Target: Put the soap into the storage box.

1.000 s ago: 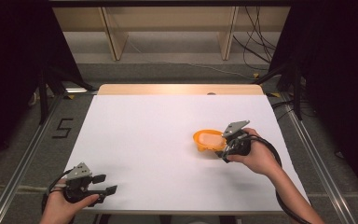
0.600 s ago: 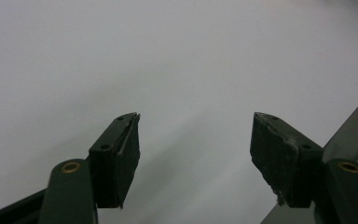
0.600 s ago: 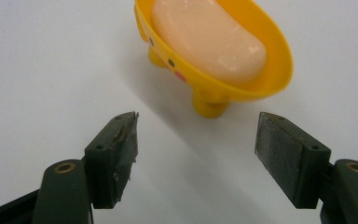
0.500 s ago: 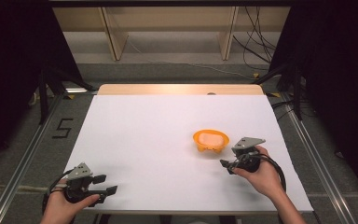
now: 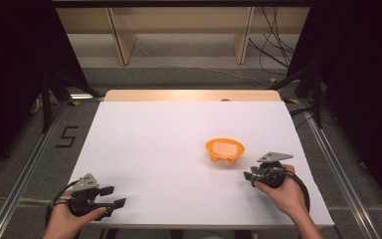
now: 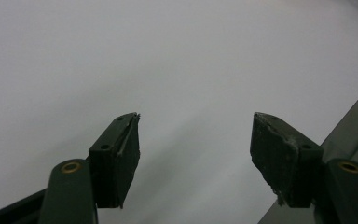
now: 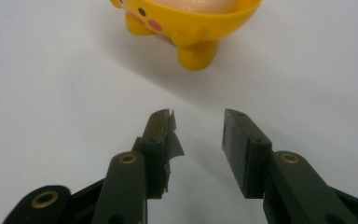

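Right tool [image 5: 252, 176] gapes near yellow bowl [image 5: 224, 149], apart.

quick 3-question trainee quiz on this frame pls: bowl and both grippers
1. True or false: the right gripper is shut on the yellow bowl.
2. Which gripper is nearer the bowl: A left, B right?
3. Fill in: the left gripper holds ____ between its jaws.

Key:
1. False: its jaws are open and stop short of the bowl, as the right gripper view shows.
2. B.
3. Nothing: the jaws stand wide apart over the white table.
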{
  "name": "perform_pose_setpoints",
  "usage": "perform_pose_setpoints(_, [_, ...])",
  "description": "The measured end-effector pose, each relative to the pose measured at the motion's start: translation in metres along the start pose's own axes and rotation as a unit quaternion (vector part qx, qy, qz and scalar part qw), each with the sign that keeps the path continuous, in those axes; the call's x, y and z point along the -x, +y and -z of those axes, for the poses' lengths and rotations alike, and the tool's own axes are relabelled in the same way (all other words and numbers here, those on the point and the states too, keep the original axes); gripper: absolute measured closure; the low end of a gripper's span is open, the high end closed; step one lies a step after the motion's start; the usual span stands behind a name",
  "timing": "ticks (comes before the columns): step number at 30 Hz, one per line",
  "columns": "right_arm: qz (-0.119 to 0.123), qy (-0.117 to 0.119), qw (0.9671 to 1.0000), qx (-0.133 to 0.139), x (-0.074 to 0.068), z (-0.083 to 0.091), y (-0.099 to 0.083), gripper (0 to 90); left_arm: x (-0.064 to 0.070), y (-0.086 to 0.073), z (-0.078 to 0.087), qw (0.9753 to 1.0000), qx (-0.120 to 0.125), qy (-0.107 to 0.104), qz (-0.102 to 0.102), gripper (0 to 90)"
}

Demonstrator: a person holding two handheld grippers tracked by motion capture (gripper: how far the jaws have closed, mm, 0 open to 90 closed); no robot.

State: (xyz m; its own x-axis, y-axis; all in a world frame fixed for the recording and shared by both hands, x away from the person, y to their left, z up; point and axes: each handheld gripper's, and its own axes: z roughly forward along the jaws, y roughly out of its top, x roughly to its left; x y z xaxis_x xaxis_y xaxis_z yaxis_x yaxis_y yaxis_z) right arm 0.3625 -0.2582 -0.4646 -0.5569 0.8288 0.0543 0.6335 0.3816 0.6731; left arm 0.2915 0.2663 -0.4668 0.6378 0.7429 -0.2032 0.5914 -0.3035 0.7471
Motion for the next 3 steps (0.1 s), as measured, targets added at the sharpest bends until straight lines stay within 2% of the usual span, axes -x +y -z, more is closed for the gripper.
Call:
perform_pose_setpoints(1, [0.001,0.000,1.0000,0.003,0.0013,-0.0005,-0.0010,62.9,-0.0007,0.0002,0.0008,1.0000,-0.006,0.000,-0.006,32.7])
perform_pose_setpoints(2, [-0.041,-0.002,0.9991,-0.007,-0.0036,0.0016,-0.0006,63.2,-0.0008,0.0003,0.0008,1.0000,-0.006,0.000,-0.008,32.7])
perform_pose_setpoints(3, [-0.037,-0.002,0.9993,-0.002,-0.0016,0.0006,-0.0012,63.1,-0.0007,0.0004,0.0008,1.0000,-0.005,0.000,-0.007,32.7])
